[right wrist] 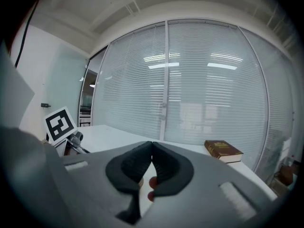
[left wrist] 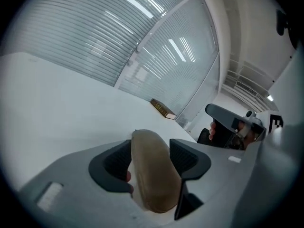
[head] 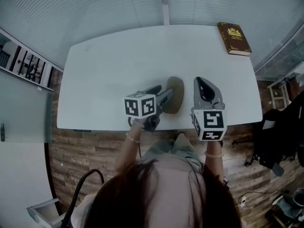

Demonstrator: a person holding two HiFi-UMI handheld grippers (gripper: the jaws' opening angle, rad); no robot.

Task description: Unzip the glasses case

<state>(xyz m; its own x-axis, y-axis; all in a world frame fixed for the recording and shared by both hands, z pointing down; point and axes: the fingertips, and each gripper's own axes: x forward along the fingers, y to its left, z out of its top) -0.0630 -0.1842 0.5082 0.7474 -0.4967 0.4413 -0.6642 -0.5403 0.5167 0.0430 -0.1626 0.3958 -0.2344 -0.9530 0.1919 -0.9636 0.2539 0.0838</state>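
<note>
**Left tool open around the case, right tool shut beside it**

The glasses case (head: pixel 175 93), a tan oval shell, lies near the front edge of the white tabletop (head: pixel 114 65), roughly midway along it, with its long side pointing away from the person; the left tool (head: pixel 166 99) reaches it from the left, its marker cube toward the person; in the left gripper view the jaws stand well apart with the case between the two dark pads, rounded end up; the case fills most of the gap, yet a sliver of space shows by the right-hand pad, so the pads flank it and do not clamp it; whether the left-hand pad touches the shell cannot be told; no zip or pull can be made out on the case in any view.

The right tool (head: pixel 203 82) is held just to the right of the case and apart from it, pointing away from the person; in the right gripper view its pads meet at the tips and nothing lies between them.

A brown book (head: pixel 233 38) with gold print on the cover lies at the far right corner of the tabletop, well apart from the case and from both tools; pale blinds (right wrist: pixel 190 80) run behind the far edge.
</note>
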